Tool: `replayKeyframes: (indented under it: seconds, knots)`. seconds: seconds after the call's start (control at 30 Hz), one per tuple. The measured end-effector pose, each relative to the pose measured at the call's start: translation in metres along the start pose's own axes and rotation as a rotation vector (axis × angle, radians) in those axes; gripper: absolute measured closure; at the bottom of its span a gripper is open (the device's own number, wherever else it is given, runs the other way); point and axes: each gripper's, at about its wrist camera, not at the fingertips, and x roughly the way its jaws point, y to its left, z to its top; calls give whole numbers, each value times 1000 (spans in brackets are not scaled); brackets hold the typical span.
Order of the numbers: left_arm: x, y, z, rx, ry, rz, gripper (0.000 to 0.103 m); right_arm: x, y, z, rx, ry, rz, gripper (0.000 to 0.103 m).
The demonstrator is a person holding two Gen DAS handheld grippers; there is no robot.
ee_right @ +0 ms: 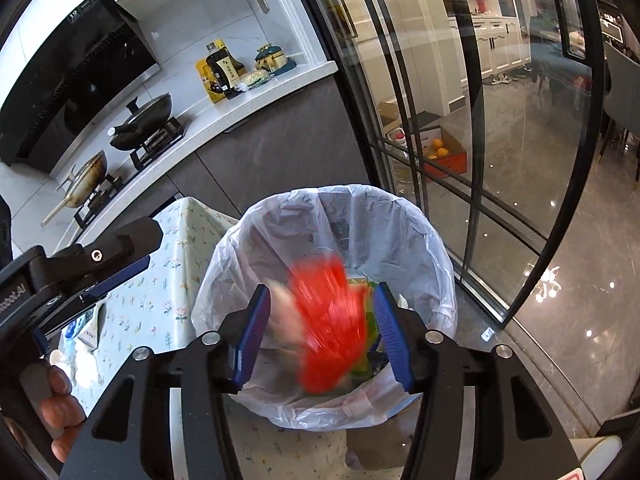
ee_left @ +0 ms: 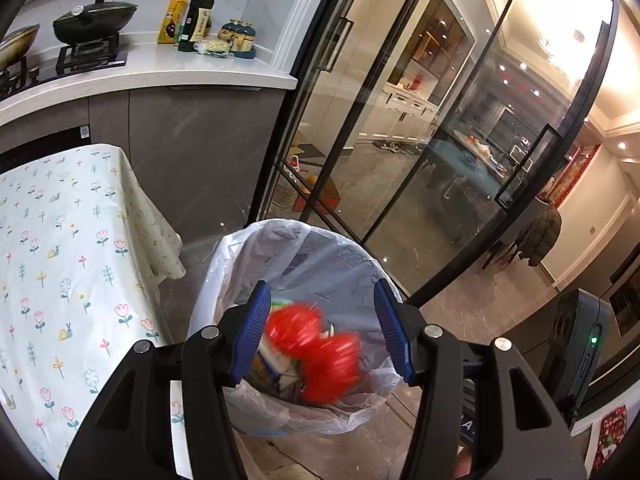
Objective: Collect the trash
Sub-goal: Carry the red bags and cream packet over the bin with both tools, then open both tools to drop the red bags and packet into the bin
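Both our left gripper (ee_left: 328, 330) and right gripper (ee_right: 320, 332) hang wide apart, empty, directly above the bin (ee_right: 424, 240); red wrappers (ee_right: 332, 320) drop between them

Trash bin liner (ee_left: 344, 256): translucent white plastic. Falling trash (ee_left: 316, 348), motion-blurred: bright red, above green, yellow and white scraps in the bin. Gripper pads (ee_right: 250, 336): blue, ribbed, on black frames. Tablecloth (ee_left: 60, 248): pale blue-white, printed with small pink tulips, blue sprigs and yellow snails. Countertop (ee_left: 160, 72): speckled white. Cabinet fronts (ee_left: 200, 144): grey-brown. Lidded wok (ee_left: 94, 20): black. Door frames (ee_left: 332, 128): black.
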Motion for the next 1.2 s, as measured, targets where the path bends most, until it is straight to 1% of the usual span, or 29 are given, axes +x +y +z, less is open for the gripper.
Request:
replayKeyframes:
  seconds: [0.1, 0.17, 0.27, 0.4, 0.57, 0.9, 1.07, 1.2]
  knots:
    - [-5, 5, 0, -14, -6, 6, 51, -3, 3, 0, 1, -4, 2, 49]
    - [-9, 7, -1, -13, -10, 21, 48, -6, 5, 0, 1, -7, 6, 49]
    - [-18, 11, -4, -7, -22, 35, 48, -10, 10, -1, -2, -13, 12, 49]
    - [-33, 19, -9, -12, -42, 69, 40, -20, 21, -2, -18, -21, 23, 49]
    - [-58, 34, -12, -40, -72, 100, 40, -32, 41, -5, -52, -38, 37, 47]
    - [-122, 73, -22, -87, -154, 179, 36, -51, 91, -16, -118, -46, 86, 47]
    - [-155, 102, -30, -121, -196, 236, 27, -60, 128, -25, -172, -45, 122, 47]
    - [-179, 130, -38, -173, -209, 259, 26, -64, 160, -34, -207, -44, 150, 47]
